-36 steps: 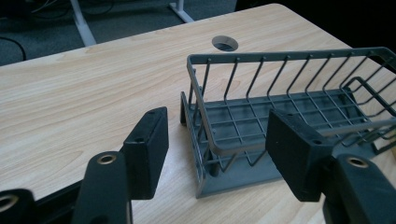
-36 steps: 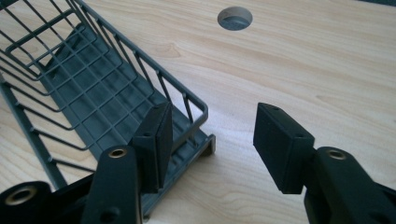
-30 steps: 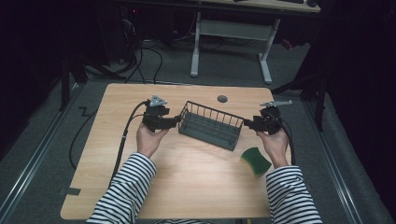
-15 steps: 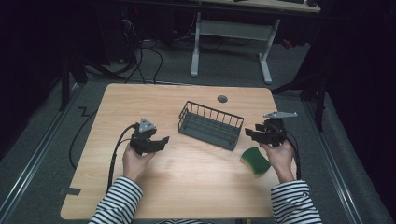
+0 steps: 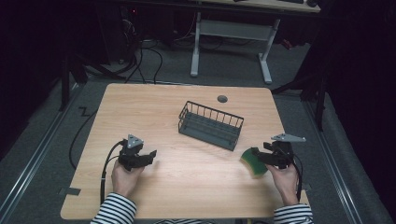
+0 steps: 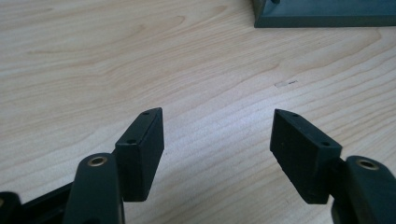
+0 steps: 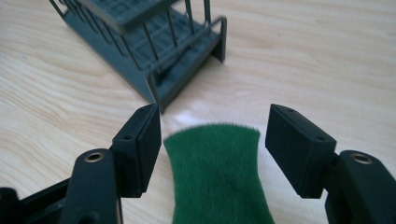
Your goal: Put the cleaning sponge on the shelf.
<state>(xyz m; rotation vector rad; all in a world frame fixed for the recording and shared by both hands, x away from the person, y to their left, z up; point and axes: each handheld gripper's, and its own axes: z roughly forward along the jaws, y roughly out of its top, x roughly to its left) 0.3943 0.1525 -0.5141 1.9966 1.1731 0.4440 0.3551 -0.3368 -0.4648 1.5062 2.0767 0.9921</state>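
A dark grey wire basket [image 5: 210, 125] stands empty near the middle of the wooden table [image 5: 140, 107]; its corner [image 7: 154, 56] rises ahead in the right gripper view. A green sponge [image 5: 252, 161] lies flat at the front right. My right gripper [image 5: 259, 157] is open, its jaws straddling the near end of the sponge [image 7: 217, 177] without closing on it. My left gripper [image 5: 150, 155] is open low over bare wood at the front left, nothing between its jaws [image 6: 217, 135]. The basket's base [image 6: 322, 13] edges the top of the left gripper view.
A round grommet [image 5: 222, 99] sits in the table near its far edge. Cables trail from the left gripper over the table's left edge to the floor. A white desk frame [image 5: 231, 32] stands beyond the table. Bare wood stretches between the two hands.
Both grippers have drawn back from the basket's ends toward the front of the table. The right one has come down around the green sponge. The basket stays put.
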